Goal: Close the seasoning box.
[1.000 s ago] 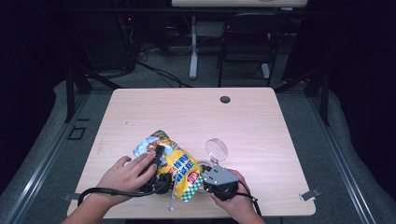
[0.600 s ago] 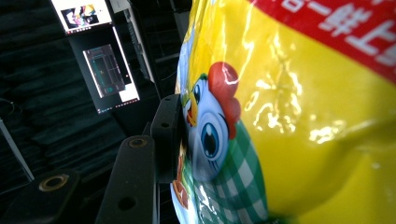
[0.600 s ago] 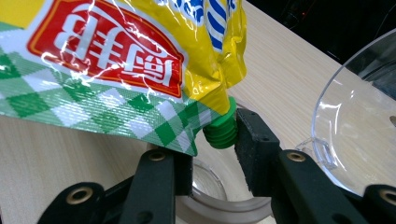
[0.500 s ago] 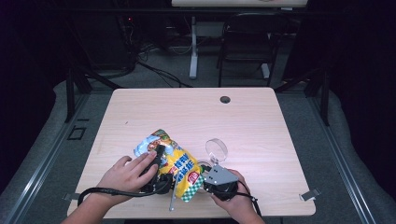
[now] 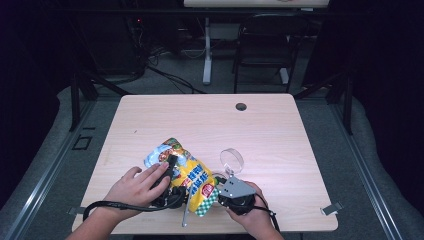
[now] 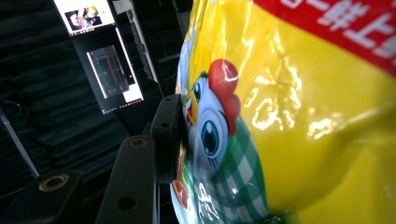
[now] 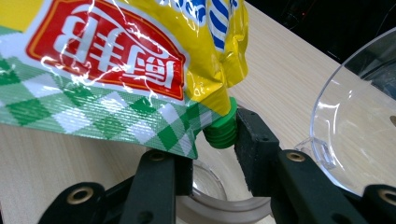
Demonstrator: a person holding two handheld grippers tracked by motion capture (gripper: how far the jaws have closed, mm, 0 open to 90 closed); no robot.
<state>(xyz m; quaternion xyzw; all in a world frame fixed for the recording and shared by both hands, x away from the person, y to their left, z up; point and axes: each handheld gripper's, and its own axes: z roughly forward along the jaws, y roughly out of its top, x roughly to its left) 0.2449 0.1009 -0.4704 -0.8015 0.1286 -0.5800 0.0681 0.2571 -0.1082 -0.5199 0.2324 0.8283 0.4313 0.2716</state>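
A yellow pouch (image 5: 192, 176) with a green-checked bottom and a cartoon chicken lies tilted near the table's front edge. My left gripper (image 5: 171, 176) is shut on the pouch body; in the left gripper view one black finger (image 6: 166, 133) presses its side and the other is hidden behind the pouch (image 6: 289, 121). My right gripper (image 5: 219, 189) comes in from the right. In the right gripper view it (image 7: 212, 156) is shut on the green screw cap (image 7: 219, 129) at the pouch's corner. One pad touches the cap and the other sits under the foil corner.
A clear plastic cup (image 5: 231, 161) stands just behind the right gripper, and its rim (image 7: 355, 116) is close on the right in the right gripper view. The wooden table (image 5: 260, 125) has a dark cable hole (image 5: 241, 106) at the back. Chairs and cables sit beyond it.
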